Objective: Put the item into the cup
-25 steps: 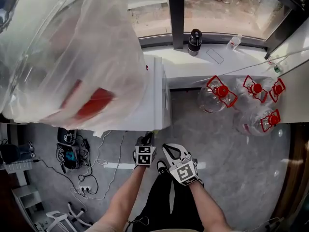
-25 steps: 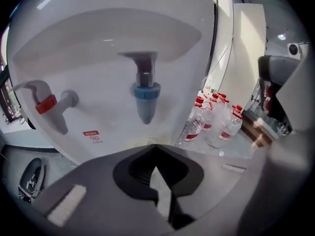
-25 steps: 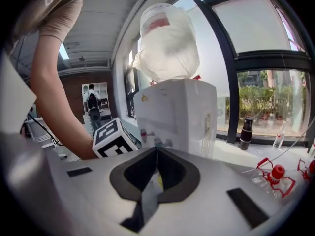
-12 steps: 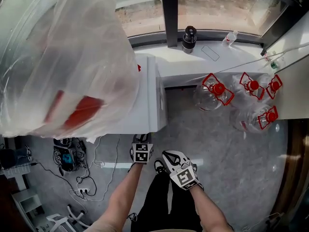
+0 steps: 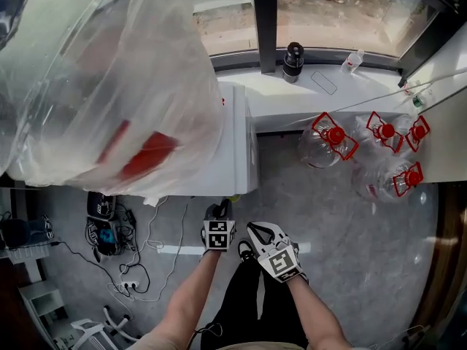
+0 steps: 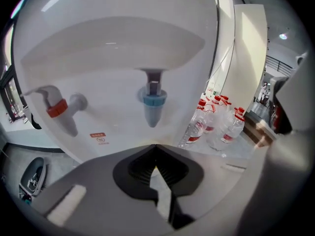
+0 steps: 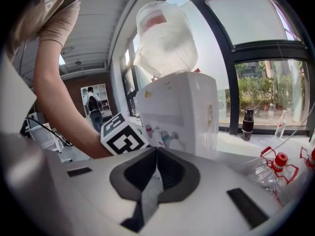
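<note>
While four jugs (image 5: pixel 318 152) cluster, left claw (image 6: pixel 156 150) and right claw (image 7: pixel 156 155) (empty) sit closed.

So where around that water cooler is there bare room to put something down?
The grey floor between the water cooler and the jugs is bare. The window ledge has room between the black flask and the small bottle. Crowded: cables on the left, jugs on the right.

- The bagged bottle (image 5: pixel 102 79) runs off the head view's top and left edges. Its red markings (image 5: pixel 146 155) show only as a smear through the plastic.
- It hides most of the dispenser (image 5: pixel 237 137) from above.
- The red label (image 6: pixel 98 135) below the red tap (image 6: pixel 56 107) is too small to read.
- Floor bottles (image 6: pixel 216 122) beyond my left gripper (image 6: pixel 156 146) blur together, so I cannot count them.
</note>
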A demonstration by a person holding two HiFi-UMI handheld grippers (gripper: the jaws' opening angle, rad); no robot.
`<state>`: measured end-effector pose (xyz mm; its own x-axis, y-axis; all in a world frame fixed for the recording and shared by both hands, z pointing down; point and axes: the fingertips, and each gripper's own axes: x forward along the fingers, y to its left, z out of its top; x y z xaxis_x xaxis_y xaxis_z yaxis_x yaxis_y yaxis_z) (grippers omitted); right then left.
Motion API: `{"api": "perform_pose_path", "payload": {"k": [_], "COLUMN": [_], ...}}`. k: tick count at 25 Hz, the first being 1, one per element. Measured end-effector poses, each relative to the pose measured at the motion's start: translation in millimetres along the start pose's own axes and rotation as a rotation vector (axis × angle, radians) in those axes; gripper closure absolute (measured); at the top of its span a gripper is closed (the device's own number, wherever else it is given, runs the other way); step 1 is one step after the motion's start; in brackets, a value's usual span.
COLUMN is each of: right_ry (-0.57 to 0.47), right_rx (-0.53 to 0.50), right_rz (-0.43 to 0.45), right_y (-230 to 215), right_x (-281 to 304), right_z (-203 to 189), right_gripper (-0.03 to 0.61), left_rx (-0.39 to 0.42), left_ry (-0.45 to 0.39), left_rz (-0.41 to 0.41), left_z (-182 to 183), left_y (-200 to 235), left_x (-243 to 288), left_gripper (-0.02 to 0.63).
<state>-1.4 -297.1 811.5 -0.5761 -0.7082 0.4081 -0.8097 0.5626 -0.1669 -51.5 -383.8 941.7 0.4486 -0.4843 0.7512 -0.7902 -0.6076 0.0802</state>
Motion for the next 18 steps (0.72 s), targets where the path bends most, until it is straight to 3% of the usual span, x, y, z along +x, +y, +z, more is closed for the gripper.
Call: {"api": "perform_pose_path", "payload": {"k": [5,8,12,18], "right_ry": [-0.013,-0.01,-0.03,-0.091], "right_rx": [0.007,0.018,0.034,-0.056], "right_rz": [-0.014,-0.031,-0.049,-0.051], "right_y": [7.7,14.9,16.7,35.5], "right_x": [-3.1,-17.1,-46.6,-90.9], "right_z": [31.8,59.9,116.2,215.8], "right_gripper": [0.566,0.566,0.566,0.566], "left_rx": [0.026,0.047,0.071,0.137], "left_ry": [-0.011,-0.064,-0.197,-0.374], "left_rz": [-0.042,-0.056,-0.047,-0.055], "left_z": [-0.1,17.2,77.8,168.1], "left_y": [-23.1,-37.3,-41.8,-43.7], "left_x": [-49.6,-98.2,-171.8,-279.1], "left_gripper": [0.606,0.606,0.606,0.606]}}
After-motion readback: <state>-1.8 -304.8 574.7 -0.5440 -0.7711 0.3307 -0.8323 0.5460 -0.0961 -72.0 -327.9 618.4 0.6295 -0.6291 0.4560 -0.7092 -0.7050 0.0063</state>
